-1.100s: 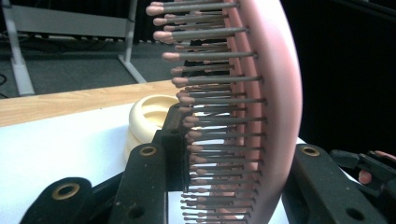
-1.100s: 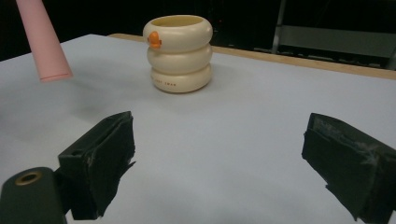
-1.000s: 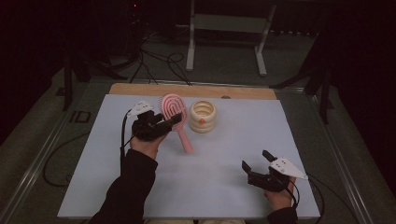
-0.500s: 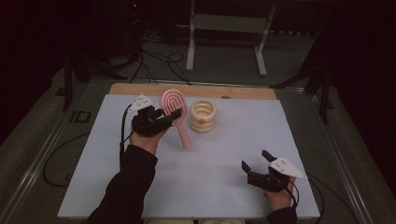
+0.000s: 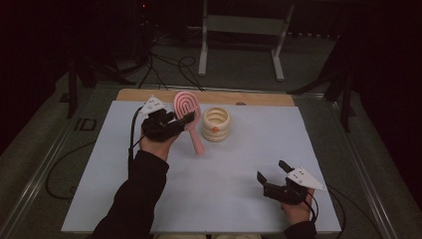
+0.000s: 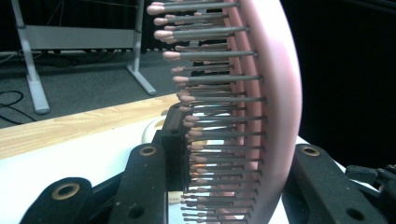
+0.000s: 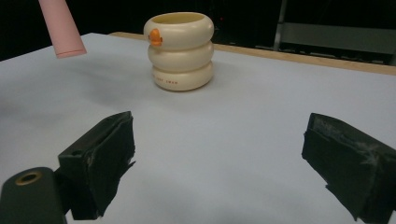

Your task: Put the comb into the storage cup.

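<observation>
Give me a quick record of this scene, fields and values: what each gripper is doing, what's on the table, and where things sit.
left gripper: shut on pink hairbrush, held above the table
hairbrush handle: hangs free, pointing down
right gripper: open, holds nothing, near the table's front right
cream ringed cup: upright on the white table, right of the brush
cup mark: small orange spot

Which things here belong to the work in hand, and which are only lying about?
In the work:
- pink plastic hairbrush, clamped by its head in the left gripper
- cream ribbed round cup with an orange mark, standing beside the brush

Lying about:
- grey metal stand on the floor behind the table
- black cables on the floor
</observation>
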`<state>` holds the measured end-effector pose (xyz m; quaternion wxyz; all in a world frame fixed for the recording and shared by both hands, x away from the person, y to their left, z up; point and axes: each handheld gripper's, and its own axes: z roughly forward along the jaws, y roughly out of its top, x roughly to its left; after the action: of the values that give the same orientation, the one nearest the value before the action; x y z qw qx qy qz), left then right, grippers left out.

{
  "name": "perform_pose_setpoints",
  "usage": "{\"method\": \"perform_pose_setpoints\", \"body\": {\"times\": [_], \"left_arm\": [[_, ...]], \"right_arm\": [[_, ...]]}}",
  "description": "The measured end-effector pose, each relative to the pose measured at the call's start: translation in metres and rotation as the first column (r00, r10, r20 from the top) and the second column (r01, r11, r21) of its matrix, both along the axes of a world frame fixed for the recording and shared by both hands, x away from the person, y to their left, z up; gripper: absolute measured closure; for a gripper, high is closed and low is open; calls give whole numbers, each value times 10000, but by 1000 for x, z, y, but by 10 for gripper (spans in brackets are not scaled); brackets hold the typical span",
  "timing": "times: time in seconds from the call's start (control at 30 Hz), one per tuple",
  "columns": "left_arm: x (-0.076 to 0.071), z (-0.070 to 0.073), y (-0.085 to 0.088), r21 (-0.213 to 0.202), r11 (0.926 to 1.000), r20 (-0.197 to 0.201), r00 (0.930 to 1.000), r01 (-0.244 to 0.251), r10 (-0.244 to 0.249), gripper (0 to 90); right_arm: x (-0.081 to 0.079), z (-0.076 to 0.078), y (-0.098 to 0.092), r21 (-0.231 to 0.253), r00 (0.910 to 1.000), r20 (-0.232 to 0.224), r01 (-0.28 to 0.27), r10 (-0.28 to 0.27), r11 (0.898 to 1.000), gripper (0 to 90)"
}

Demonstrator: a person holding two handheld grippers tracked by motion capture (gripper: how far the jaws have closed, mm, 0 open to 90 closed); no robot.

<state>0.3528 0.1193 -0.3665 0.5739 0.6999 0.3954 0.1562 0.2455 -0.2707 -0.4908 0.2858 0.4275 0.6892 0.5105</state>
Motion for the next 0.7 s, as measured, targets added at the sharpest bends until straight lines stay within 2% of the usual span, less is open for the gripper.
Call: {"method": "perform_pose_setpoints", "body": {"times": [0.7], "left_arm": [[14, 4, -3, -63, 9998, 5, 9998, -180, 180, 642]], "right_arm": [[0, -1, 1, 32, 10000, -79, -13, 13, 10000, 91]]}}
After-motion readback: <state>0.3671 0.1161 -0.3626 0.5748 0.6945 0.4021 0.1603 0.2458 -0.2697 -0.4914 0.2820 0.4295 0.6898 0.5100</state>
